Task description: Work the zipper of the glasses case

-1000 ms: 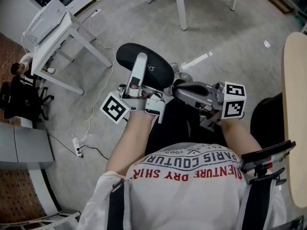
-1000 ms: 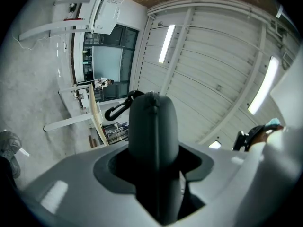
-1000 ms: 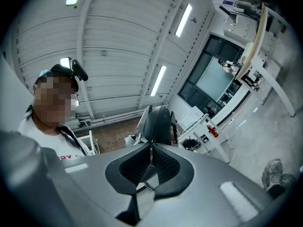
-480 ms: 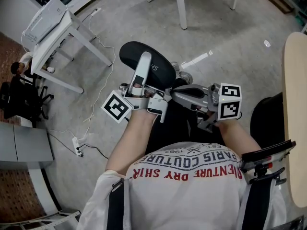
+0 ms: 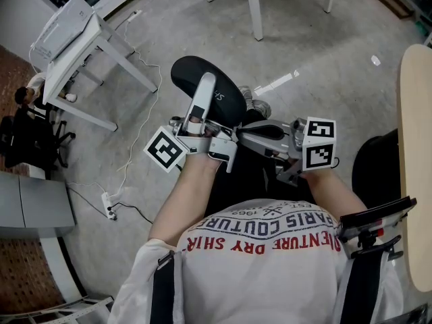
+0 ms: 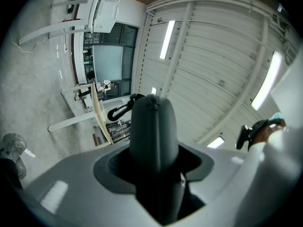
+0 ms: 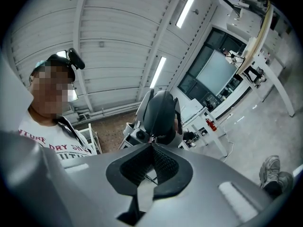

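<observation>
Glasses case (image 5: 226, 106), black oval, is off any surface: held in the air over the person's lap, centre of the head view, with the concrete floor behind it. Left tongs (image 5: 204, 90) are clamped across its middle; the left gripper view shows the dark shell wedged firmly between the pads. Right tongs (image 5: 241, 132) sit at the case's lower right end. Their jaws have just been closing and now stand together, tips met just below the case in the right gripper view. Cannot tell whether the zipper pull is pinched between them; nothing more than a thin sliver shows in the gap. Progress, as judged: holding hand set, working hand brought to the end of the case, likely at the pull. The shell looks whole with no gap between halves, and no zip track can be made out, so the run of the slider round the rim seems to be all ahead. Writing: pale letters on the case lid begin "SH", the rest covered by the tongs. The person's shirt (image 5: 270, 248) reads "PARIS COUTUR", "DRY SHIR" and "1962", upside down in the head view.
</observation>
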The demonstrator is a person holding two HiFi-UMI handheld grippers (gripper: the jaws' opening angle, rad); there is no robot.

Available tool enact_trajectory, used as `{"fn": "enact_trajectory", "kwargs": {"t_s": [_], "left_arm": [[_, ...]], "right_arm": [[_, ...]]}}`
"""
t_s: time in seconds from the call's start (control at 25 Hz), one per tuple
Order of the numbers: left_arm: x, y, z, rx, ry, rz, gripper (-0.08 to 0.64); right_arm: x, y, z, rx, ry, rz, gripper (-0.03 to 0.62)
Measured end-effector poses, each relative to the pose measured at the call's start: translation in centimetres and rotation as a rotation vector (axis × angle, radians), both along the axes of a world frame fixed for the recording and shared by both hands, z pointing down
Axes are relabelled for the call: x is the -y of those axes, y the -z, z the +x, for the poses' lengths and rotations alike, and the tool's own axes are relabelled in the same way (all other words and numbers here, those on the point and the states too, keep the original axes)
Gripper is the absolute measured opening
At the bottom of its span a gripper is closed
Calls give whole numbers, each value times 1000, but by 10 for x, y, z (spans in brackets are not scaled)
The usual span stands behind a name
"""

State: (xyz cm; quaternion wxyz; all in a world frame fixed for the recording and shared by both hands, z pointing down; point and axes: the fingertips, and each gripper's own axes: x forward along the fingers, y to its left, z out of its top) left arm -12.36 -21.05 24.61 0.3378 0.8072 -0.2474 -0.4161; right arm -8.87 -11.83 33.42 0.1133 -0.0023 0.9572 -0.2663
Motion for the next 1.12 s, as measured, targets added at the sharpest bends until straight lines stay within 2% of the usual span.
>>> {"fn": "enact_trajectory", "kwargs": {"t_s": [0.32,0.48,0.6,0.68,0.84,0.92,1.0,1.12], "left_arm": [[0,-6,-3,-10,-22,-14,250],[-3,-7,-4,47,-42,10,250],[-16,-7,1,136,-124,67,252],[-24,-15,4,268,-146,105,252],[-36,-45,8,689,-79,174,252],[-39,-61,8,857,-36,181,253],[-39,-73,7,970,4,186,253],[-37,-87,7,1071,20,161,253]], "right_arm": [[4,-5,5,-23,-50,37,17],[13,-9,14,-57,-88,48,54],[23,-12,23,-157,-157,136,54],[28,-13,30,-223,-202,197,54],[40,-8,48,-284,-282,254,20],[44,-6,54,-299,-310,268,-5],[49,-4,57,-313,-331,269,-5],[51,-6,57,-344,-341,276,-5]]}}
